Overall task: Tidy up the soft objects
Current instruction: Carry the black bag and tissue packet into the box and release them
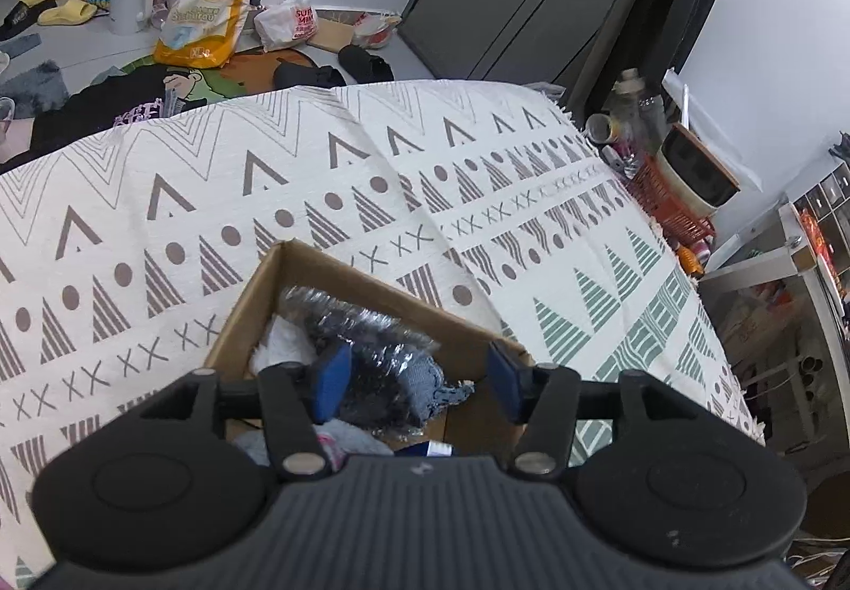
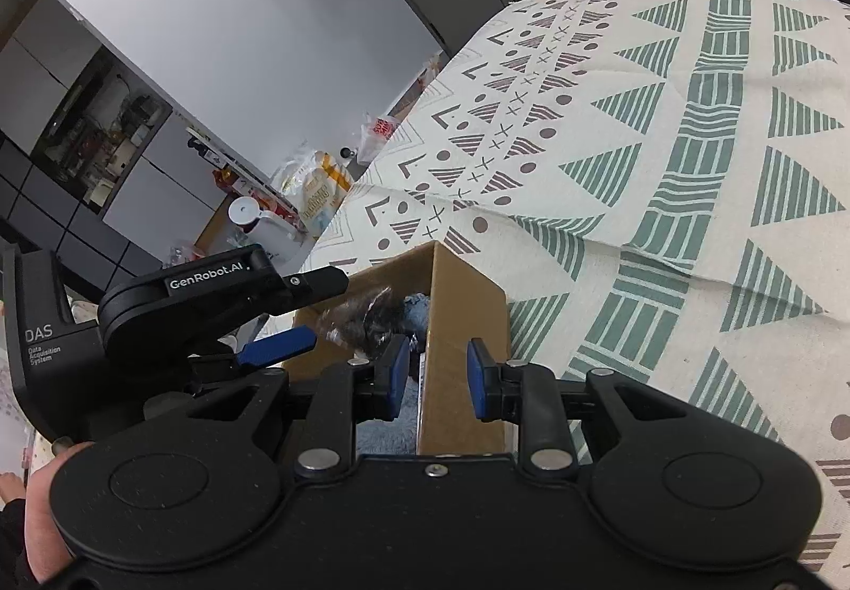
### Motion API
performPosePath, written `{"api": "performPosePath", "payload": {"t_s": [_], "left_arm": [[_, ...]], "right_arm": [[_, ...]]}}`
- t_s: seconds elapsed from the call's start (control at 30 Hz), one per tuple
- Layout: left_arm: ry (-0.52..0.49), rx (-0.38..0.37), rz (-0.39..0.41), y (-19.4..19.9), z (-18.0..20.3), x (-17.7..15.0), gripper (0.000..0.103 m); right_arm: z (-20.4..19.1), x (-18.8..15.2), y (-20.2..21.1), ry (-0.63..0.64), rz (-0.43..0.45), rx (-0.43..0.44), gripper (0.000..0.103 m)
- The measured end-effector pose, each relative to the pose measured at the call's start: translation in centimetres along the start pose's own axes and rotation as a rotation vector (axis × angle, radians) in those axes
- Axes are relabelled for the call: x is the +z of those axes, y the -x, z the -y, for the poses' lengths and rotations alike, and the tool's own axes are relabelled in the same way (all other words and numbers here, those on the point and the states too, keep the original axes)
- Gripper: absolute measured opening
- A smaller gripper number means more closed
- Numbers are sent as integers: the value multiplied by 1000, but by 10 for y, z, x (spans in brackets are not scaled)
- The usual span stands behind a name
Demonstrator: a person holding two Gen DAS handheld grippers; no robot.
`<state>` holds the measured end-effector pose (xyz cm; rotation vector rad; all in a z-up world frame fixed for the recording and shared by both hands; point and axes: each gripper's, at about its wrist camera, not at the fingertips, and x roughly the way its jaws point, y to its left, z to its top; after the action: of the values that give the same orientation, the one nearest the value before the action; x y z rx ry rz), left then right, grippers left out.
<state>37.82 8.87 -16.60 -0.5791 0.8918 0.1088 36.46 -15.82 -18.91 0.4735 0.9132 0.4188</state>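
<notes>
Left gripper (image 1: 417, 385): wide, empty (crinkly bundle (image 1: 361, 329) below, inside cardboard box (image 1: 255, 292)). Right gripper (image 2: 438, 380): narrow, astride box wall, contact unclear. Lift left straight up.

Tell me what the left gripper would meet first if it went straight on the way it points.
Probably the crinkly plastic-wrapped dark bundle lying in the cardboard box. The left gripper points down into the box with its jaws open over the bundle; depth is hard to judge.
</notes>
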Motion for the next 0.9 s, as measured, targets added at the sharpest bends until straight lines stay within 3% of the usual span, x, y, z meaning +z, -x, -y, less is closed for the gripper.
{"api": "performPosePath", "payload": {"t_s": [0.37, 0.63, 0.7, 0.83, 0.9], "left_arm": [[-55, 69, -3, 23, 11, -12, 56], [-122, 108, 6, 50, 25, -29, 67], [-135, 110, 7, 58, 27, -33, 70], [-178, 115, 10, 73, 35, -42, 76], [-200, 113, 5, 83, 39, -47, 77]], "right_arm": [[7, 1, 18, -22, 19, 9, 26], [14, -1, 33, -32, 34, -21, 27], [15, -1, 41, -33, 45, -21, 32], [13, -5, 58, -13, 78, -33, 59], [11, -9, 67, -3, 91, -51, 67]]}}
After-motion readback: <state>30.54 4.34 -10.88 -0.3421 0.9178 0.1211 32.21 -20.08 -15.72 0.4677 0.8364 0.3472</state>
